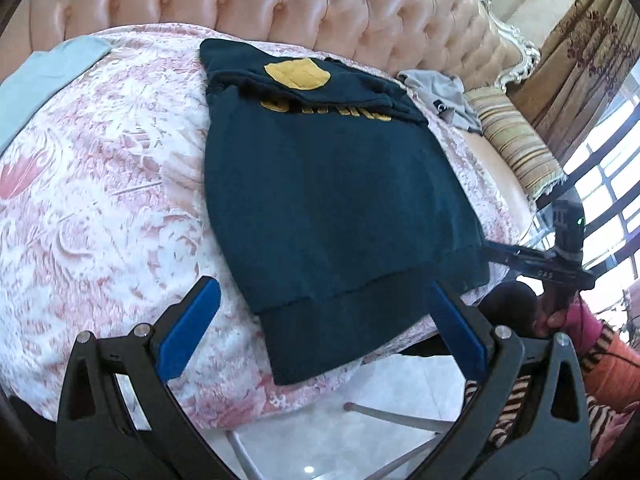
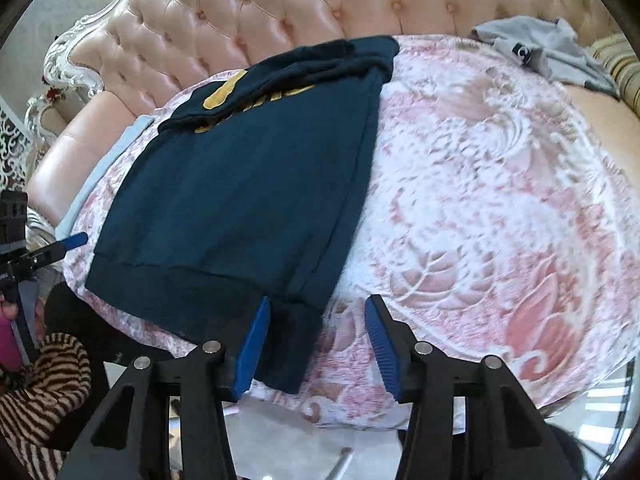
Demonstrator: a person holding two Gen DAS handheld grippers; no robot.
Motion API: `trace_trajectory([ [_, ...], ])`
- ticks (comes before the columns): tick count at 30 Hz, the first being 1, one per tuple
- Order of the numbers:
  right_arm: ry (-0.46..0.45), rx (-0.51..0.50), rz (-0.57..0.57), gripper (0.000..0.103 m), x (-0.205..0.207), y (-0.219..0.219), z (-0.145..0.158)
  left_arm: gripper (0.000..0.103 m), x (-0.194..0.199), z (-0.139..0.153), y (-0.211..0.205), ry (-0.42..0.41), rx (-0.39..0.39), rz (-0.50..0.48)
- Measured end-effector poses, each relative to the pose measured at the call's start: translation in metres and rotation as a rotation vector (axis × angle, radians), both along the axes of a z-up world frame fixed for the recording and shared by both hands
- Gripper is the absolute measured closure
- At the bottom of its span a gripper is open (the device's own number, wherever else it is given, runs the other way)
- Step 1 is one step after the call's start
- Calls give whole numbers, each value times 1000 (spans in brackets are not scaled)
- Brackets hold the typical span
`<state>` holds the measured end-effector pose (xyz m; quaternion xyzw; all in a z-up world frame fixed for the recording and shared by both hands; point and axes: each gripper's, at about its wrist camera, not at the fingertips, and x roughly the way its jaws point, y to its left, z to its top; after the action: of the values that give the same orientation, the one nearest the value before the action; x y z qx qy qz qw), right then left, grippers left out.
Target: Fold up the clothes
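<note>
While a pink-and-white blanket point(image 1: 100, 200) covers the sofa point(image 1: 320, 0), the navy sweatshirt point(image 1: 328, 184) lies flat on it, its top folded down at twelve o'clock and hem hanging off the edge at six. At two o'clock lies a grey garment point(image 1: 444, 88); at ten, a blue one point(image 1: 48, 80). Both left gripper point(image 1: 324, 328) and right gripper point(image 2: 316, 344) gape, clasping nothing, the hem between their pads.
</note>
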<state>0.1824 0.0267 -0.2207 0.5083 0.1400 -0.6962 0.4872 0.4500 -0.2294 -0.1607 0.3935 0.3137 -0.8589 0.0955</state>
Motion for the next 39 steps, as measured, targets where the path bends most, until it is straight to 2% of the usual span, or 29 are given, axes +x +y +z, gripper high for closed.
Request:
trace_trajectory([
  [8,-39,-20,21,59,13,-3,-3,0,9,-7,-4,11,71,30],
  [12,-86,-24,-1,68,8,7,-8,0,13,-12,0,11,101,21],
  [14,-73,-28,6,81,10,10,-8,0,13,-15,5,8,114,8],
  [17,-82,-79,9,87,11,12,-3,0,8,-18,12,-8,102,-7],
  [19,-84,-105,4,87,11,14,2,0,7,-20,14,-20,102,-4],
  [24,-118,-159,-2,87,8,16,13,0,6,-28,10,-6,171,12],
  [28,-127,-168,0,87,8,14,15,0,4,-37,4,-12,206,28],
  [32,-134,-160,-7,87,8,14,12,2,4,-36,3,-7,205,42],
  [34,-136,-159,-9,87,8,14,11,26,5,-35,3,-37,169,54],
  [35,-137,-159,-9,87,8,14,11,50,6,-35,2,-58,148,65],
  [36,-138,-158,-8,87,8,14,10,69,7,-35,2,-79,126,77],
  [37,-139,-157,-7,87,7,13,10,75,9,-35,1,-99,107,87],
  [39,-140,-155,-5,87,7,13,10,79,10,-38,-3,-109,137,88],
])
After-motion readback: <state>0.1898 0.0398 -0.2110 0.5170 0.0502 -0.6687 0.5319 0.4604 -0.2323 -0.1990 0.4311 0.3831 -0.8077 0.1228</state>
